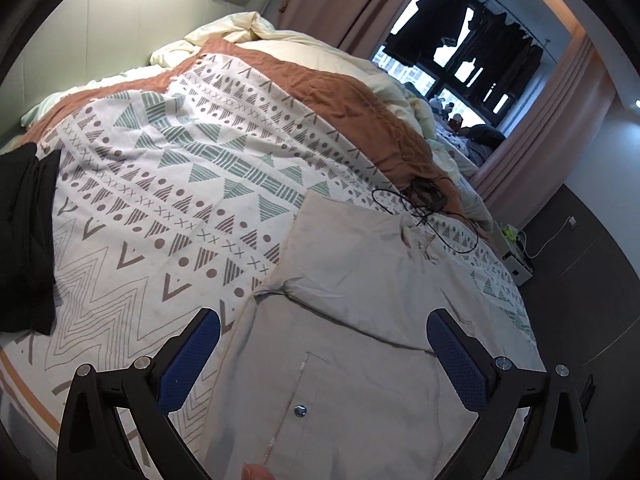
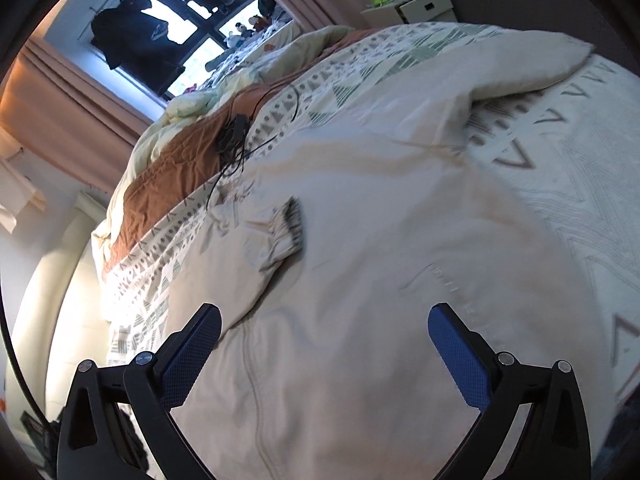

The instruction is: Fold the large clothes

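Observation:
A large beige garment [image 1: 352, 300] lies spread on the patterned bedspread [image 1: 160, 184]. It has a silver snap button [image 1: 300, 411] on its front placket and a sleeve folded across it. My left gripper [image 1: 323, 330] is open and empty, just above the garment near the button. In the right wrist view the same garment [image 2: 380, 240] fills the middle, with a ribbed cuff [image 2: 294, 220] lying on it. My right gripper [image 2: 325, 330] is open and empty, hovering over the garment's body.
A black garment [image 1: 24, 236] lies at the left of the bed. A black cable bundle [image 1: 424, 200] sits beyond the beige garment. A rumpled cream and rust duvet [image 1: 340, 88] is heaped at the back. A white bedside box [image 2: 424, 4] stands by the bed.

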`<action>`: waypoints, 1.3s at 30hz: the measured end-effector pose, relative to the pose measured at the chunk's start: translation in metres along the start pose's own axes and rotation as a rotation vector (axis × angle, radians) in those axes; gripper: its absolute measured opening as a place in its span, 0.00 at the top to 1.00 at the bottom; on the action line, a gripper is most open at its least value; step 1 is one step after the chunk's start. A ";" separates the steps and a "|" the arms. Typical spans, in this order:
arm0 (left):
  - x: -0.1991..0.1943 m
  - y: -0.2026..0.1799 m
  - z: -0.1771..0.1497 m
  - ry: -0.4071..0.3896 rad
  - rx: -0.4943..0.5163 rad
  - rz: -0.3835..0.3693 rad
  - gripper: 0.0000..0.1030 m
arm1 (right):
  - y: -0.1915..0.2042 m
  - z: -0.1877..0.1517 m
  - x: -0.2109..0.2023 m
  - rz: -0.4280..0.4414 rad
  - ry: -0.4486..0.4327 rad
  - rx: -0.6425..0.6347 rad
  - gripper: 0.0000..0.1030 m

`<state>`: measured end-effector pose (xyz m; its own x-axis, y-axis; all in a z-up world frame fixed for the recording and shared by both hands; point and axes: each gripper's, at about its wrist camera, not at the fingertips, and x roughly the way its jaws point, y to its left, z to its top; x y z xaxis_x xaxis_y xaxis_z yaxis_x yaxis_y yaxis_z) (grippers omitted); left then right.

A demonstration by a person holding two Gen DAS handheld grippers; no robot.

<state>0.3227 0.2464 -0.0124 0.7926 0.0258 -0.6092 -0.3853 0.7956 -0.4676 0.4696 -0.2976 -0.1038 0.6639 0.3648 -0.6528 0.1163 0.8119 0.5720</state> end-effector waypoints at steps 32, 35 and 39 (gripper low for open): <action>0.087 -0.198 -0.060 0.069 0.284 -0.096 0.00 | -0.194 0.109 -0.118 -0.111 -0.241 0.115 0.00; 0.110 -0.207 -0.067 0.080 0.305 -0.095 0.00 | -0.206 0.121 -0.109 -0.112 -0.250 0.131 0.00; 0.136 -0.213 -0.074 0.091 0.287 -0.125 0.00 | -0.228 0.137 -0.095 -0.083 -0.260 0.201 0.16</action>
<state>0.4775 0.0353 -0.0432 0.7747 -0.1265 -0.6196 -0.1288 0.9276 -0.3505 0.4813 -0.5798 -0.1047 0.8091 0.1522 -0.5676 0.3040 0.7182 0.6259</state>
